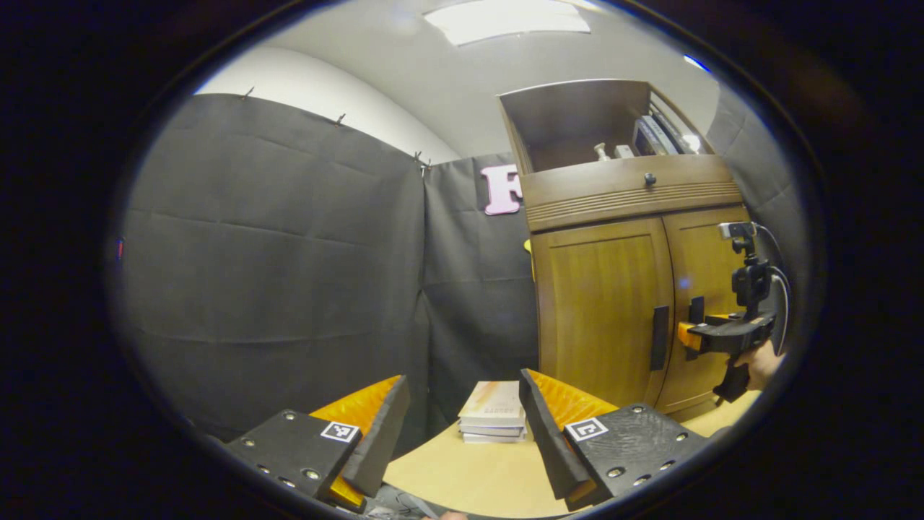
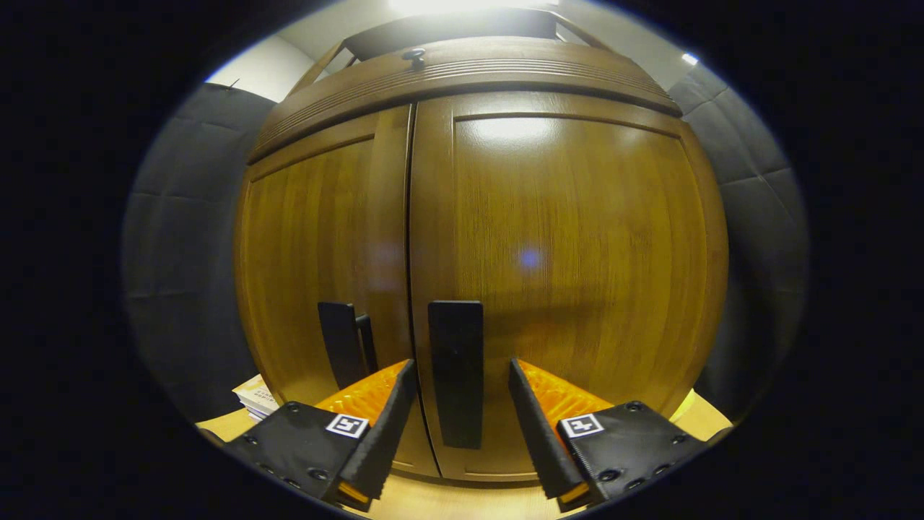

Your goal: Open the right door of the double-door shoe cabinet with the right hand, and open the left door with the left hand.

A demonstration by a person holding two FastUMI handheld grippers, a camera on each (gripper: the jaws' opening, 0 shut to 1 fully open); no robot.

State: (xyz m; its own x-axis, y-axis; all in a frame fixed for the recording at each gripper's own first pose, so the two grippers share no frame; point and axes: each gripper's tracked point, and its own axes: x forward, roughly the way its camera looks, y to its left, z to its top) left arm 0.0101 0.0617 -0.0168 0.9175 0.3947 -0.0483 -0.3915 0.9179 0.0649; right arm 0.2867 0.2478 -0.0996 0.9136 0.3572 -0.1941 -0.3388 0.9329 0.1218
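The wooden shoe cabinet (image 1: 606, 195) stands at the right of the left gripper view with both doors shut. Its left door (image 1: 599, 303) bears a black handle (image 1: 659, 337); the right door (image 1: 704, 289) has its own handle (image 1: 695, 309). My left gripper (image 1: 462, 377) hangs open over the table, well short of the cabinet. A hand (image 1: 764, 365) holds my right gripper (image 1: 689, 337) up against the right door. In the right gripper view, the right gripper (image 2: 460, 366) is open, its fingers either side of the right door handle (image 2: 456, 372). The left door handle (image 2: 345, 343) lies just left of it.
A stack of books (image 1: 494, 413) lies on the light wooden table (image 1: 469, 477) left of the cabinet. Above the doors run a drawer with a small knob (image 1: 650, 178) and an open shelf holding small items (image 1: 635, 144). Black cloth walls (image 1: 274, 274) close in the booth.
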